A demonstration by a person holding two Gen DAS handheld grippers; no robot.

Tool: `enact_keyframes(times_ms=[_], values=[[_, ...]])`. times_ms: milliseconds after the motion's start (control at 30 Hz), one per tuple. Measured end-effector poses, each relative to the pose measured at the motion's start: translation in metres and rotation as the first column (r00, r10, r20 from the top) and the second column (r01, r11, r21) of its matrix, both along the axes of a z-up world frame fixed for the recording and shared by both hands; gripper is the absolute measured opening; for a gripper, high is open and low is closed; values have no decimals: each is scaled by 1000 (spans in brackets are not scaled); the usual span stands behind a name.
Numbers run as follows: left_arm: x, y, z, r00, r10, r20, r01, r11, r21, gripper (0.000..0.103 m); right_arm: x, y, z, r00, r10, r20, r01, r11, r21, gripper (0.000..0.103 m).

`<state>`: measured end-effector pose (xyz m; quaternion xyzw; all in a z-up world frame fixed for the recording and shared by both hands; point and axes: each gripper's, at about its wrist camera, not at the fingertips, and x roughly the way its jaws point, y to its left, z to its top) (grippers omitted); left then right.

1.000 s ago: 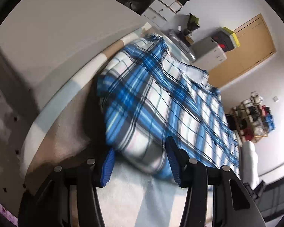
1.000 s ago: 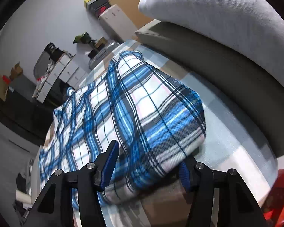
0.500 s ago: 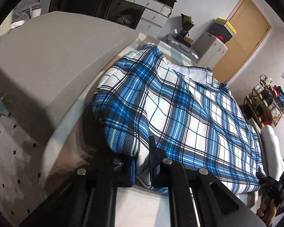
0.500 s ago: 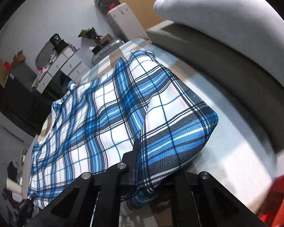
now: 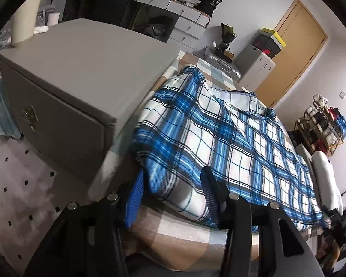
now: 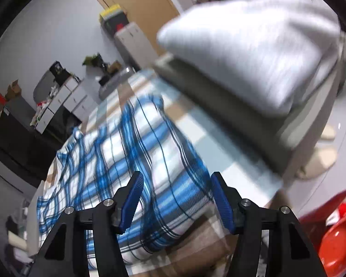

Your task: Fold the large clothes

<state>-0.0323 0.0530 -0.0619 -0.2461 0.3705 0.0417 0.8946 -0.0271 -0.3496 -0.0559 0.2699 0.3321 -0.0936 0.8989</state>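
Along the near edge of the bed (image 5: 196, 237), the blue plaid shirt (image 5: 219, 143) lies spread flat, its folded hem turned toward both cameras and its collar toward the far end. The left tongs (image 5: 173, 194) stand released, their jaws having just been opening, with the near left corner of the fold between the blue pads but not pressed. The right tongs (image 6: 175, 198) are likewise released and have just been opening; the near right corner of the shirt sits between them, loose, though that view is blurred. Both corners seem to have been let go at the near edge so the fold lies square and the doubled cloth rests by its own weight. On the left side a grey box-like block (image 5: 76, 73) stands close against the bed, leaving little room there. On the right a grey cushion (image 6: 253, 46) on a dark base crowds that edge. Bare bedcover shows beside the shirt on the right, and toward the far end.
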Motion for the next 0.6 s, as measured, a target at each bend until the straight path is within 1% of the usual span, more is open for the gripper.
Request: enact_keyframes(times_ms=[67,133,167,233,267,300,367,467,500,533,600], values=[[-1,-2,-1,1000,12,-8,-12,1000,11,43,3,17,14,999,46,25,-45,997,-64,70],[1,-3,1,1000,8,3,-8,1000,11,43,11,38,20,992,118,33,-114,987,-116,75],[2,-5,3,1000,3,12,-3,1000,17,43,16,56,21,984,175,25,-169,973,-154,76],[3,-11,9,1000,-14,25,13,998,65,43,25,84,23,967,256,4,-249,942,-226,76],[3,-17,14,999,-31,38,27,994,104,43,29,94,23,960,280,-4,-272,928,-255,76],[3,-19,18,998,-39,52,32,991,128,43,31,104,23,952,307,-16,-298,909,-290,76],[3,-21,23,996,-54,70,43,987,154,43,33,119,25,941,336,-39,-325,868,-374,77],[6,-26,26,993,-91,75,75,978,195,43,36,122,28,945,317,-78,-316,826,-466,78],[8,-27,25,993,-97,67,80,972,219,43,36,118,27,950,301,-83,-303,827,-473,78],[10,-26,22,994,-91,51,77,969,235,43,35,107,25,959,270,-87,-280,844,-458,79],[9,-22,18,996,-84,29,74,967,245,43,32,87,20,968,235,-89,-250,879,-406,79]])
